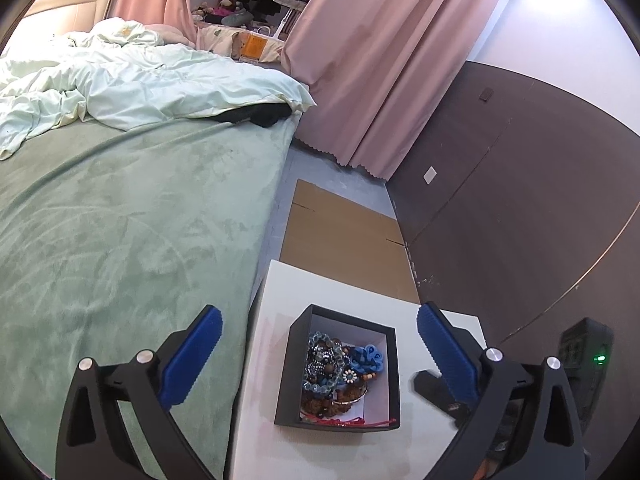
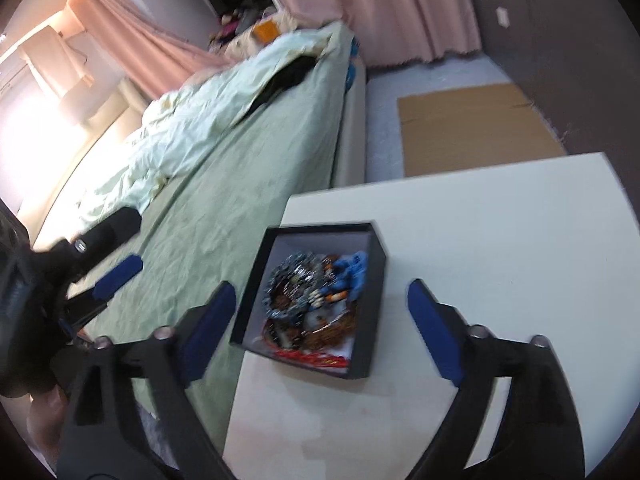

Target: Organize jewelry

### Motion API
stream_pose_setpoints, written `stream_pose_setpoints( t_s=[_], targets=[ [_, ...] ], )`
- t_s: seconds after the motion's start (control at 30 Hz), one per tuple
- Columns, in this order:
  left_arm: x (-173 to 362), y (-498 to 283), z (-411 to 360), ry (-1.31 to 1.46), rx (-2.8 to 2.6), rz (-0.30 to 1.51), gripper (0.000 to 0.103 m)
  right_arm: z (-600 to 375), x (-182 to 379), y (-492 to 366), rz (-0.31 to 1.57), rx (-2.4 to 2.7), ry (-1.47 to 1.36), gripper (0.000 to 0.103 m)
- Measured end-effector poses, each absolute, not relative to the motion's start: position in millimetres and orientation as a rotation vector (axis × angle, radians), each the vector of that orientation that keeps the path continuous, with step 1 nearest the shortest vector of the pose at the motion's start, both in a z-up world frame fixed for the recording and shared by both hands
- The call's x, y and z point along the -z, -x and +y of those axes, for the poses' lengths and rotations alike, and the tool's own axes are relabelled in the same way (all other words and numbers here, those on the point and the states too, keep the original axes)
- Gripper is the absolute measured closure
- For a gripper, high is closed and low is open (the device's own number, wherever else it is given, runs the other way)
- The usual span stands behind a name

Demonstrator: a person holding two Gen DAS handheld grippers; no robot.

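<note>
On my left is the bed with a green sheet and a crumpled pale duvet at its far end. My left gripper hangs above the near edge of the white desk, and its blue fingers are spread wide with nothing between them. One finger is over the bed side, the other over the right part of the desk.

Between them, lower down, I see the black box standing on the desk, near the edge that faces the bed. It is open on top, and the jewelry lies in a tangled heap inside: glassy bluish beads, brown beads, a blue fabric flower, and red cord at the near wall.

In the right wrist view, which is a little blurred, my right gripper is also above the box, and its fingers are wide apart and hold nothing. The left gripper shows at the far left of this view, over the bed.

Behind the desk a flat cardboard lies on the floor. Further right are pink curtains and a dark brown wall.
</note>
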State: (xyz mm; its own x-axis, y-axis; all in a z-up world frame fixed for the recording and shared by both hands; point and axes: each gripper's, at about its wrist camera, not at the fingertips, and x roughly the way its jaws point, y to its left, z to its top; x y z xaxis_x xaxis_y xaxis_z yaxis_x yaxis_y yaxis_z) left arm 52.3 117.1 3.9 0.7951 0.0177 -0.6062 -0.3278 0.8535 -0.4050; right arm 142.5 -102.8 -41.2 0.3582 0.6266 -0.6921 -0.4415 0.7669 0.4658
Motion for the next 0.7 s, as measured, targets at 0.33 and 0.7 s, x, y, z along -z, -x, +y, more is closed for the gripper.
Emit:
stream_pose_setpoints(
  t_s=[0.33,0.7],
  targets=[
    [-5,-47,91,0.453,-0.163,0.638,0.008,-153,29,-135,0.941,-0.614,-0.226,0.013],
    [-3,-47,41,0.326,-0.121,0.642,0.008,-195,13,-124,0.915,-0.566,-0.257,0.005]
  ],
)
